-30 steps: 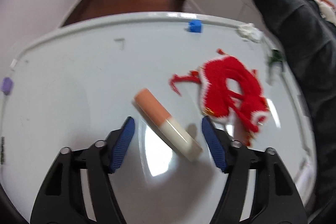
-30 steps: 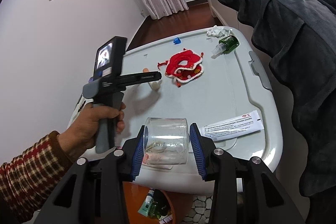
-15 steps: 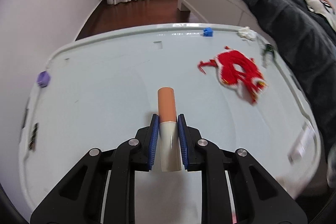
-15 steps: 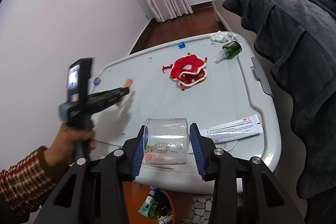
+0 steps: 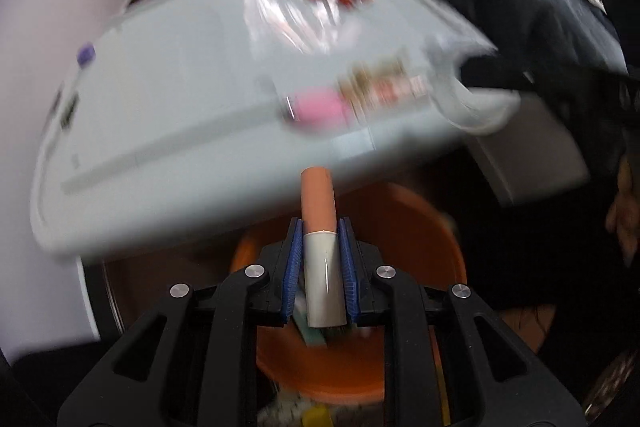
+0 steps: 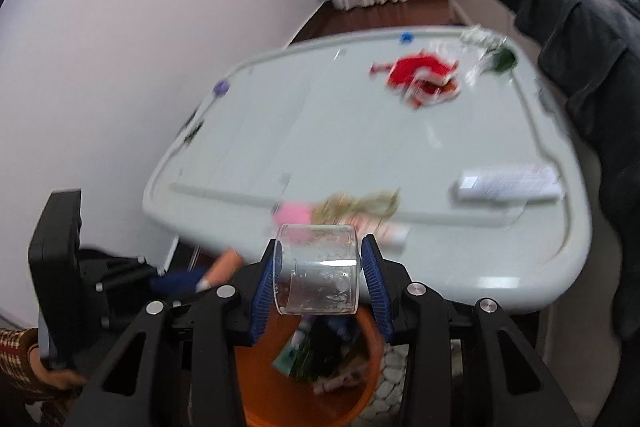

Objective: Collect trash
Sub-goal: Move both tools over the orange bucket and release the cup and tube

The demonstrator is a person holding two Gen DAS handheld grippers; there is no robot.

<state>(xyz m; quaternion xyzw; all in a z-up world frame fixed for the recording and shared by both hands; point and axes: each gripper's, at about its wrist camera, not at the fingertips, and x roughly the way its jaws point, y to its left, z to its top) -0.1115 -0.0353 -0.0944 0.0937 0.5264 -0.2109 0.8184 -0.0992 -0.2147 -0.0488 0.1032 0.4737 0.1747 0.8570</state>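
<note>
My left gripper point(image 5: 319, 227) is shut on a small tube point(image 5: 320, 251) with a peach cap and a white body. It hangs over an orange bin point(image 5: 424, 223) on the floor in front of the white table point(image 5: 168, 99). The right wrist view shows that same gripper point(image 6: 200, 279) at lower left with the tube point(image 6: 224, 265). My right gripper point(image 6: 322, 267) is shut on a clear plastic cup point(image 6: 318, 267) lying sideways between the pads, above the orange bin point(image 6: 360, 391), which holds several pieces of trash.
On the table lie a red knitted piece point(image 6: 420, 75), a green bottle point(image 6: 502, 61), a white paper packet point(image 6: 508, 183), a pink and gold wrapper point(image 6: 340, 211) near the front edge, and small blue and purple blocks. A dark blanket point(image 6: 580, 39) hangs at right.
My left gripper closed on the tube on the table, lifted it and carried it back off the front edge over the orange bin. My right gripper with the cup shifted toward the bin.
</note>
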